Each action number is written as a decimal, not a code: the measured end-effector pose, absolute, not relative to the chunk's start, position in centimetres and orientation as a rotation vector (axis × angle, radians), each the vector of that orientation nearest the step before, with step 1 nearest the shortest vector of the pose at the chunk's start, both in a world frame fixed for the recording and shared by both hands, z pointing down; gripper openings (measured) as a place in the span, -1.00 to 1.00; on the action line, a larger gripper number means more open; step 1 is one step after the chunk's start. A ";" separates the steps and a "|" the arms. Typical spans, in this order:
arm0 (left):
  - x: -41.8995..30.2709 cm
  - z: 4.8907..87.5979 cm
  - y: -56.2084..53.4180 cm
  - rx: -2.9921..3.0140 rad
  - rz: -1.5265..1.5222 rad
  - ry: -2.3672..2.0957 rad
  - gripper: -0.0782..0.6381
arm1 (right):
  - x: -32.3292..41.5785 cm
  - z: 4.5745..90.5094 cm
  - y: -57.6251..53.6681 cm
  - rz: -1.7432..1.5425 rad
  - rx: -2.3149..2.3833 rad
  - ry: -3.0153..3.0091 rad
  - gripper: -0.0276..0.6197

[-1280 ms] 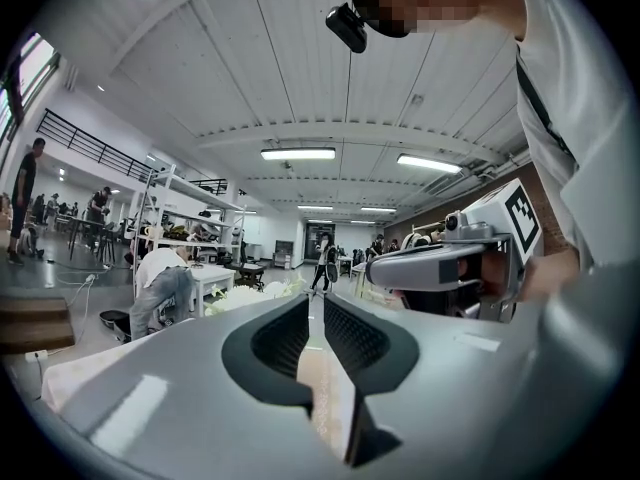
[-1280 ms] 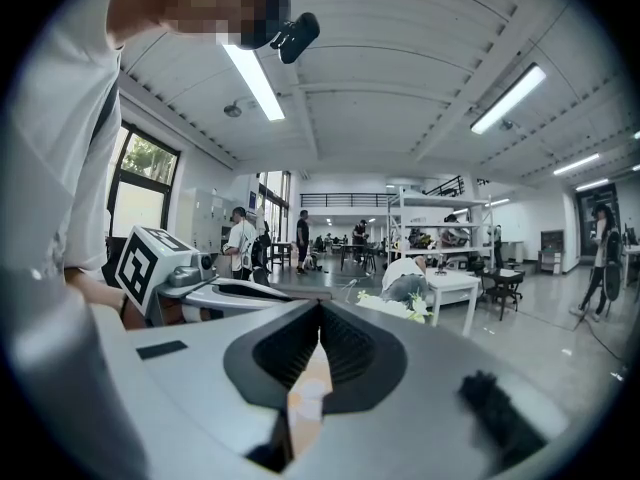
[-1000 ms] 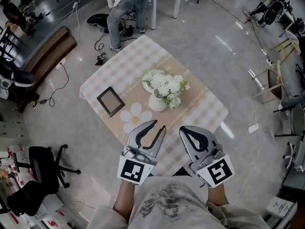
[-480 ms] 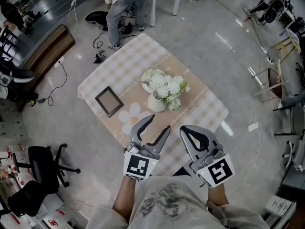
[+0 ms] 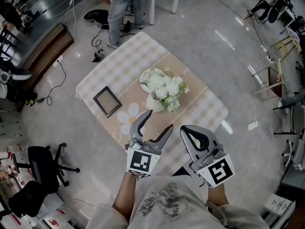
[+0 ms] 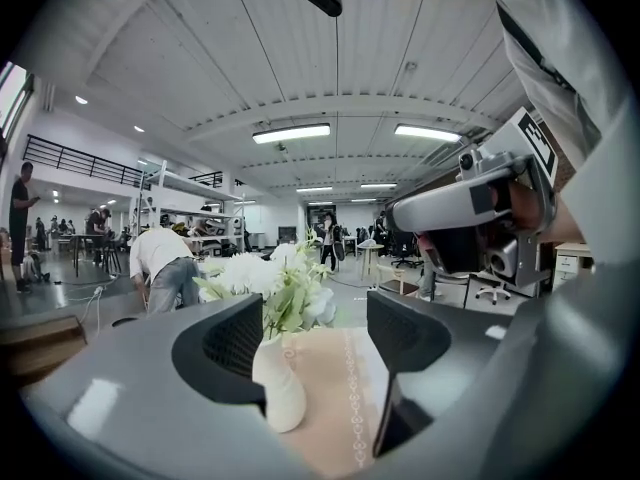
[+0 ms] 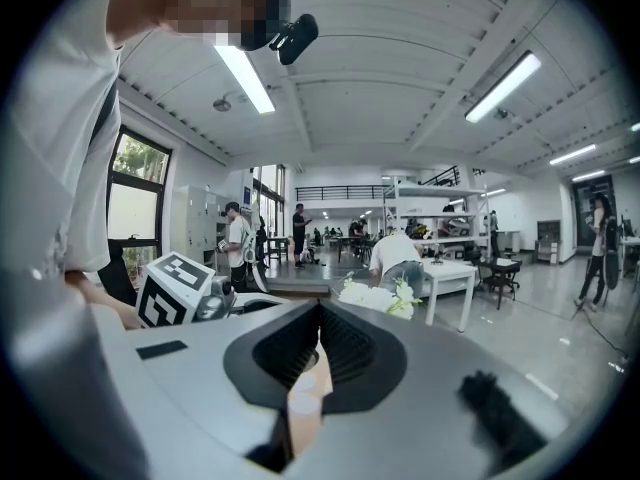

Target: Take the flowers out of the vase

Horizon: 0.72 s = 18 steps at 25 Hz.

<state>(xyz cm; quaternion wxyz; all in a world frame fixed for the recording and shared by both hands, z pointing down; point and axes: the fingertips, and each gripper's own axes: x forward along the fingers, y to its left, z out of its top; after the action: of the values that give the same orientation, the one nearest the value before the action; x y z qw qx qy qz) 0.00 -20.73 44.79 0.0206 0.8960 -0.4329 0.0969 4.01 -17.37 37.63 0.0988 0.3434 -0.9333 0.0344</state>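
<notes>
A white vase (image 5: 154,102) with white flowers (image 5: 166,87) stands mid-table on a checked cloth (image 5: 119,63). Both grippers hover over the near table edge, short of the vase. My left gripper (image 5: 160,120) is open; its jaws have just been opening, with nothing between them. In the left gripper view the vase (image 6: 280,393) and flowers (image 6: 272,280) show some way ahead, in the gap of the left gripper (image 6: 315,353). My right gripper (image 5: 186,131) is shut and empty, to the right of the left one. In the right gripper view the flowers (image 7: 378,295) peek over the closed right gripper (image 7: 315,346).
A white plate (image 5: 145,77) lies just behind the vase, a dark picture frame (image 5: 107,101) at the table's left, a daisy-shaped mat (image 5: 132,113) near the front. A person (image 5: 119,6) bends at a white table beyond. An office chair (image 5: 40,163) stands at the left.
The left gripper's jaws have spread wider apart and it has shifted a little forward and right toward the vase. The right gripper has stayed in place.
</notes>
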 end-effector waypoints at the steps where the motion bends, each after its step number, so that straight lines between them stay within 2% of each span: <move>1: 0.1 45.0 -20.9 2.782 0.310 -1.344 0.16 | 4.1 37.7 -17.4 0.103 1.017 -2.760 -0.87; 11: 0.8 46.7 -22.8 2.767 0.334 -1.372 0.35 | 4.7 38.2 -18.0 0.119 1.019 -2.745 -0.87; 18: 1.0 47.2 -24.2 2.738 0.305 -1.443 0.61 | 5.0 38.7 -18.2 0.132 1.025 -2.733 -0.87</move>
<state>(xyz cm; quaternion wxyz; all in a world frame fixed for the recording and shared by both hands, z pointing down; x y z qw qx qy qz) 1.03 -24.18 47.23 0.0159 0.8803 -0.4639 0.0979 5.04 -18.18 38.73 0.1098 0.3488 -0.9297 0.0448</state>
